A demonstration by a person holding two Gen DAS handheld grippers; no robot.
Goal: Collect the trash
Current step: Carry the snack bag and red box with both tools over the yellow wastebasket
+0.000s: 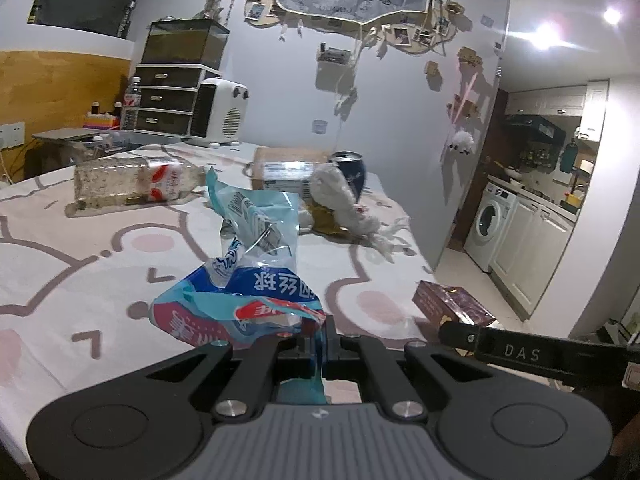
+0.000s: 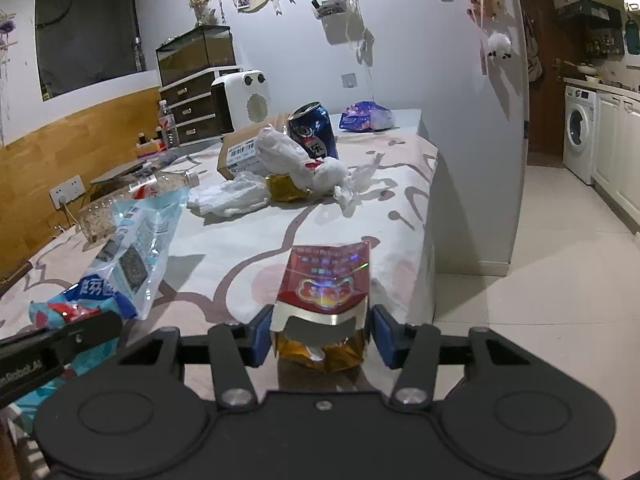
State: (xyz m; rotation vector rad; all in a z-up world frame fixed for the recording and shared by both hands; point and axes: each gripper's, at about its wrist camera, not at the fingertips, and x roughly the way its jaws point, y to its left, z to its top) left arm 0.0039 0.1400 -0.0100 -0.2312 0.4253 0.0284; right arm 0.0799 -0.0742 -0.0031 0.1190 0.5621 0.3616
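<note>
Right claw (image 2: pixel 318 340) sits open, pads not yet squeezing, red box (image 2: pixel 326 286) between them pointing straight ahead. Left claw (image 1: pixel 316 344) pinches the blue bag (image 1: pixel 240 292).

Both wrist views look low and close across the same table (image 1: pixel 80 264) toward the decorated wall (image 2: pixel 420 60).

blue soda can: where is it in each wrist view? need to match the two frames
Left wrist: the blue soda can stands right of centre, upper middle, mostly hidden behind crumpled white paper.
Right wrist: the can stands upright at centre top, behind the same paper, fully readable.
Shared landmark: the white heater against the wall, left of the can in both.
</note>
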